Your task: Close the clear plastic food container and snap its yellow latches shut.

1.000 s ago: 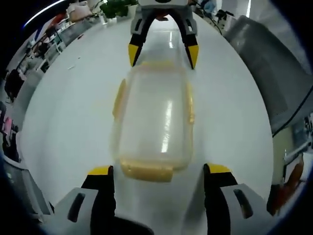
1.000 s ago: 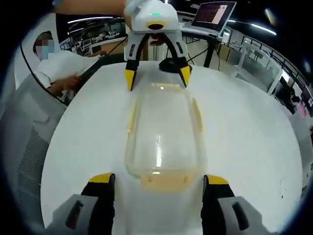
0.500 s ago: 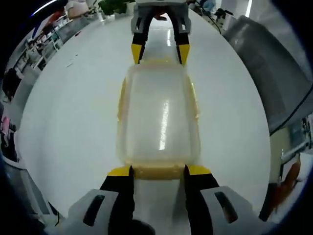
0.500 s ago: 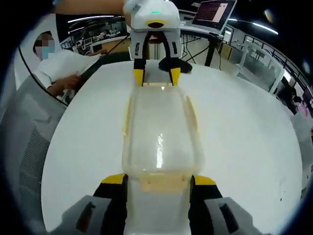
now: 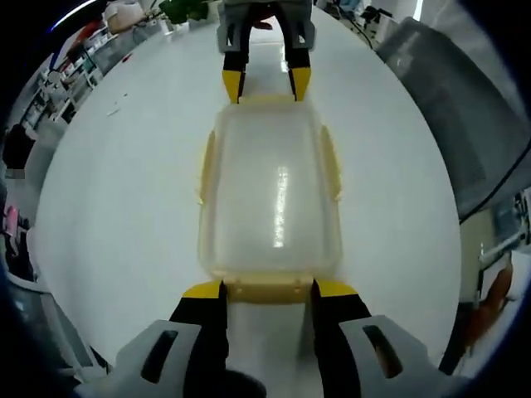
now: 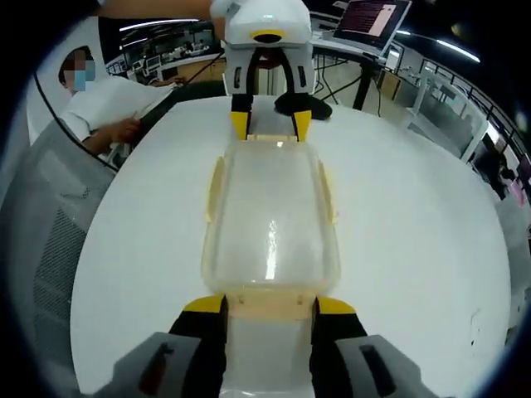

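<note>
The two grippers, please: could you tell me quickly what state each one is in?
Left gripper: shut on the end latch of the container.
Right gripper: shut on the opposite end latch.

Each gripper (image 5: 265, 290) (image 6: 270, 305) has black jaws with yellow tips on a grey-white body with dark slots.

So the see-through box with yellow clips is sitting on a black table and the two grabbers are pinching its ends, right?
Nearly. The table is white, not black, as the left gripper view shows. The rest holds: the clear box with yellow clips lies on it, the left gripper pinching the near end clip and the right gripper at the far end.
</note>
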